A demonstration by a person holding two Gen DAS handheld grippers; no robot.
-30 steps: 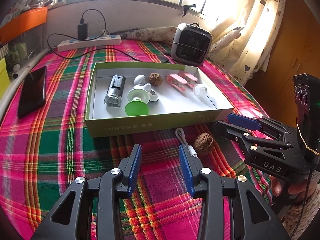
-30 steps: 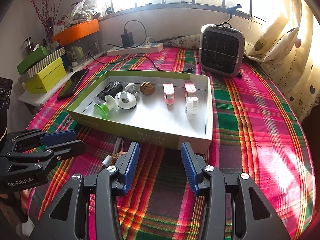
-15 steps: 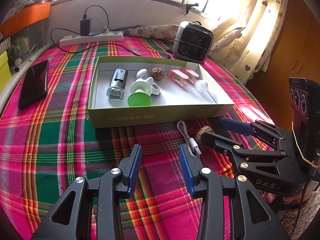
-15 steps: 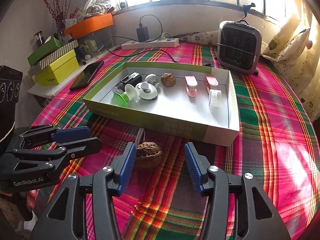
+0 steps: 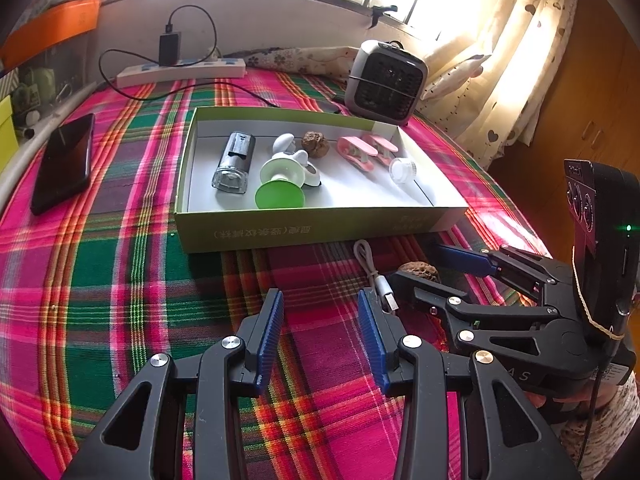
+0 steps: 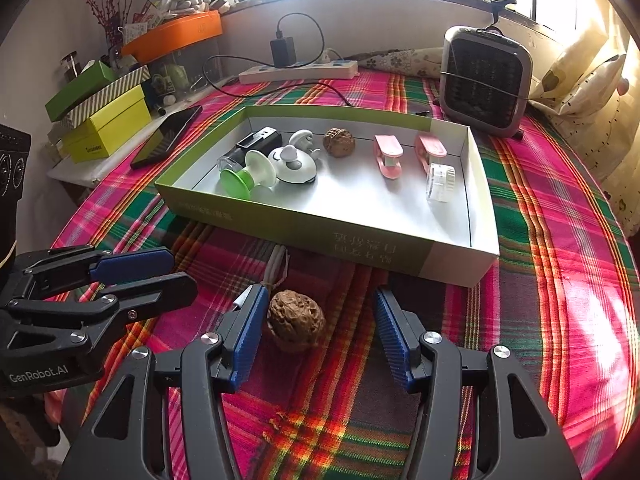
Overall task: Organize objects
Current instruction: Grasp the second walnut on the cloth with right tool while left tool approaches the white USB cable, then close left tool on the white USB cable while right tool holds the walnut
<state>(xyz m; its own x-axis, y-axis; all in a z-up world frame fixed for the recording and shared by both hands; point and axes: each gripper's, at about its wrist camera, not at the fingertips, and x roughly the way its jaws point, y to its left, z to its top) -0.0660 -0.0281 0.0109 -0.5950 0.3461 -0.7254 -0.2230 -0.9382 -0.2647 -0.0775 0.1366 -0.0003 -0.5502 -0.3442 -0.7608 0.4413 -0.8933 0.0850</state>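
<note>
right claw [image 6: 320,336]: jaws apart, having just widened; the walnut sits between them, close by the left pad, and the right pad stands clear of it
walnut [image 6: 295,320]: on the plaid cloth in front of the box, not lifted (in the left wrist view only its top shows behind the right claw's finger)
left claw [image 5: 320,336]: jaws apart, nothing between them but cloth, hovering beside the right claw
box [image 6: 304,228]: shallow green-sided tray with a white floor, just beyond the walnut
inside the box: a second walnut [image 6: 339,142], two pink clips [image 6: 387,156], a clear round cap [image 6: 439,181], a green and white suction piece [image 6: 248,176], a white round gadget [image 6: 296,162], a dark lighter-like item [image 6: 256,142]
white cable [image 5: 374,272]: on the cloth between box and walnut
worktop [image 6: 560,280]: covered in pink and green plaid
phone [image 5: 62,162]: lying flat, left of the box
</note>
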